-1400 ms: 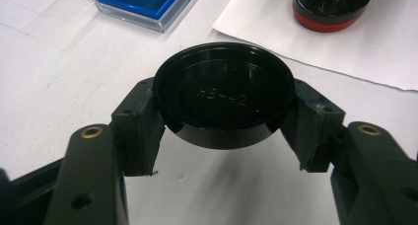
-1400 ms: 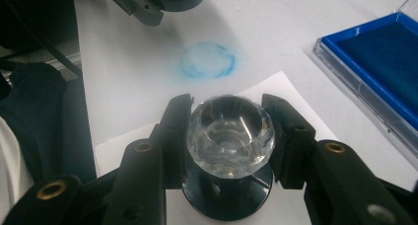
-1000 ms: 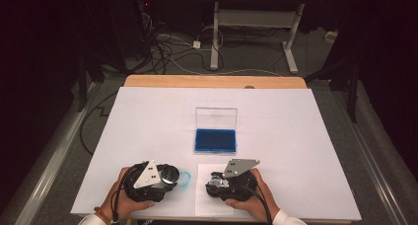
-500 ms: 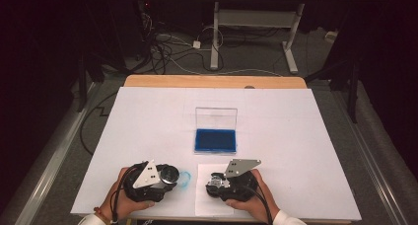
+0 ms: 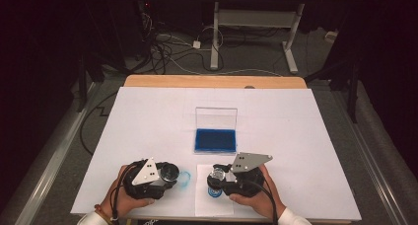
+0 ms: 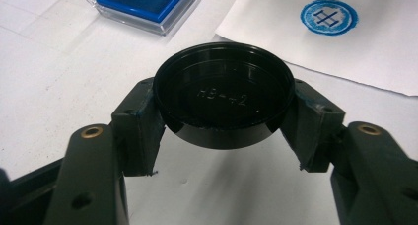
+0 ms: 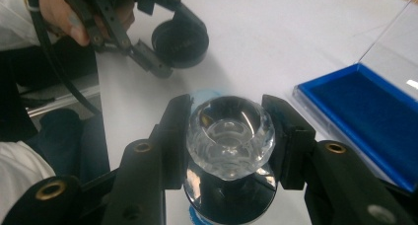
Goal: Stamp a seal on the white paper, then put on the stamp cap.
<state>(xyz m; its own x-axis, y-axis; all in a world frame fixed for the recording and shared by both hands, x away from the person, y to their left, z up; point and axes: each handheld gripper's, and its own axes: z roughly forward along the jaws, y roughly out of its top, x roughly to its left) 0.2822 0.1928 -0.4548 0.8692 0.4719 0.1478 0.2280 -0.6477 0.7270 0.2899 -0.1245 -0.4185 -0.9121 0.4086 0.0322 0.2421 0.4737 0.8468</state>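
On the white table (image 5: pixel 296 136), right claw (image 7: pixel 227 131) grips a stamp (image 7: pixel 229 136).

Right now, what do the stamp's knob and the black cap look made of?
The stamp's knob, in the right tool, looks like clear glass or acrylic: faceted, see-through, with bright glints. The black cap, in the left tool, looks like glossy moulded plastic: raised characters inside and a thin shiny rim.

A lab-like workroom; dark walls, tangled floor cables (image 5: pixel 170 50), white-covered table (image 5: pixel 148 116), metal desk frame (image 5: pixel 256 22)
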